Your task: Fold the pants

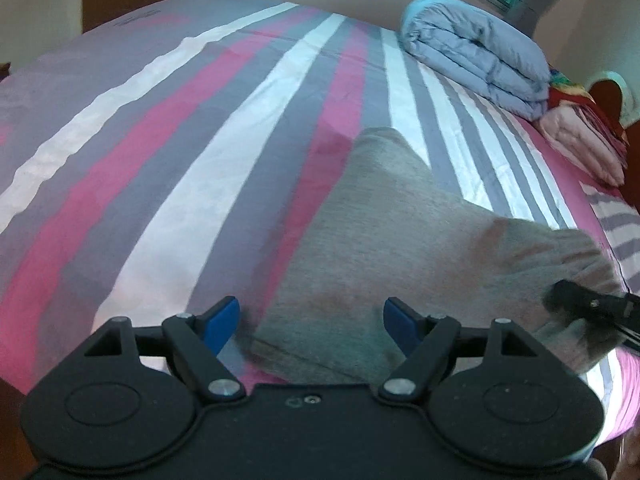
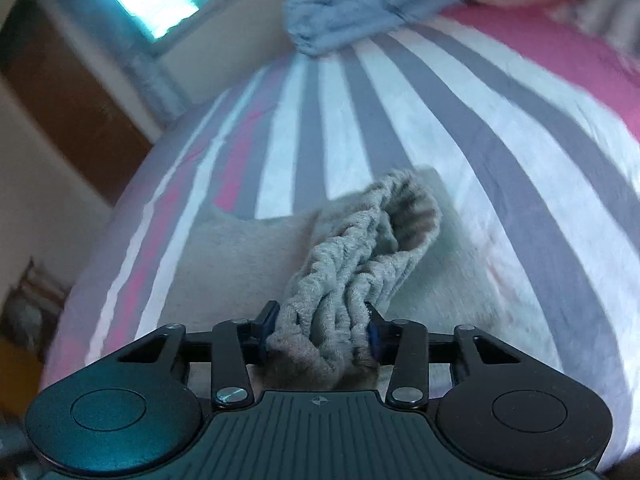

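Grey pants (image 1: 384, 240) lie on the striped bed, one leg running from the near edge toward the far middle. My left gripper (image 1: 311, 324) is open, its blue pads either side of the near leg hem, just above it. My right gripper (image 2: 318, 332) is shut on the bunched elastic waistband (image 2: 360, 256) of the pants and lifts it off the sheet. In the left wrist view the right gripper (image 1: 576, 304) shows at the right edge, pinching the waistband.
The bed sheet (image 1: 160, 152) has pink, grey and white stripes. A folded blue quilt (image 1: 476, 52) and a pink folded blanket (image 1: 580, 144) lie at the far right. A striped pillow (image 1: 616, 220) sits at the right edge. A wooden door (image 2: 76, 120) stands to the left.
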A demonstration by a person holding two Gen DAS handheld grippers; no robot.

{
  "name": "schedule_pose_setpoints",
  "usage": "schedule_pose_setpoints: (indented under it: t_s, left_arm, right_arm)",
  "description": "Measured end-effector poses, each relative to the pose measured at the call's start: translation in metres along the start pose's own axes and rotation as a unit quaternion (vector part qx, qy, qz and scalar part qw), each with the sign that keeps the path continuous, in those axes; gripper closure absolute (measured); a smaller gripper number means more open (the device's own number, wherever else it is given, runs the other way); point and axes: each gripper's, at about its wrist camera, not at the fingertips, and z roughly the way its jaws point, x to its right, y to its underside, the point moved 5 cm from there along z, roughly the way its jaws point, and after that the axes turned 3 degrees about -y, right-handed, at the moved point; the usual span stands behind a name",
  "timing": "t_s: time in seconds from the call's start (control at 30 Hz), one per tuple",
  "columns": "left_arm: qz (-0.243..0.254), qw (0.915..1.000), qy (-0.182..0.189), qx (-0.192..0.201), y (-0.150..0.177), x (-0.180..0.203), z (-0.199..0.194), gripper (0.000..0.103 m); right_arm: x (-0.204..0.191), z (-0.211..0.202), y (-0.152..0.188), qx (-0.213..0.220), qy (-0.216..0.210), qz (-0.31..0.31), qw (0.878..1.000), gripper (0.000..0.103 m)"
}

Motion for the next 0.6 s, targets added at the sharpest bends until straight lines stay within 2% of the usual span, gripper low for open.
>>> schedule_pose_setpoints:
  t_s: [0.1, 0.23, 0.3, 0.37, 0.4, 0.5, 0.57, 0.6]
  left_arm:
    - [-0.011, 0.9999, -0.008, 0.005, -0.002, -0.009, -0.002, 0.032]
    - [-0.026, 0.9995, -0.016, 0.012, -0.008, -0.019, -0.006, 0.032]
    - [-0.032, 0.9992, -0.018, 0.017, -0.011, -0.021, -0.008, 0.031]
    - [-0.034, 0.9991, -0.018, 0.019, -0.013, -0.02, -0.009, 0.031]
    - [-0.032, 0.9992, -0.017, 0.019, -0.012, -0.019, -0.009, 0.03]
    - [-0.021, 0.9995, -0.017, 0.014, -0.01, -0.012, -0.005, 0.03]
    - [-0.015, 0.9997, -0.016, 0.008, -0.006, -0.009, -0.002, 0.03]
    - [-0.012, 0.9998, -0.014, 0.006, -0.005, -0.006, -0.002, 0.03]
  right_arm:
    - [-0.032, -0.006, -0.001, 0.022, -0.021, -0.082, 0.996, 0.065]
    - [-0.071, -0.022, -0.017, 0.066, -0.069, -0.165, 0.982, 0.066]
    - [-0.08, -0.032, -0.032, 0.089, -0.089, -0.19, 0.974, 0.067]
    - [-0.074, -0.038, -0.05, 0.098, -0.088, -0.197, 0.972, 0.068]
    - [-0.065, -0.035, -0.055, 0.09, -0.085, -0.193, 0.973, 0.068]
    - [-0.007, -0.008, -0.054, 0.018, -0.065, -0.136, 0.988, 0.068]
    - [0.027, 0.01, -0.036, -0.017, -0.005, -0.132, 0.991, 0.069]
    - [0.041, 0.016, -0.027, -0.028, 0.028, -0.139, 0.989, 0.075]
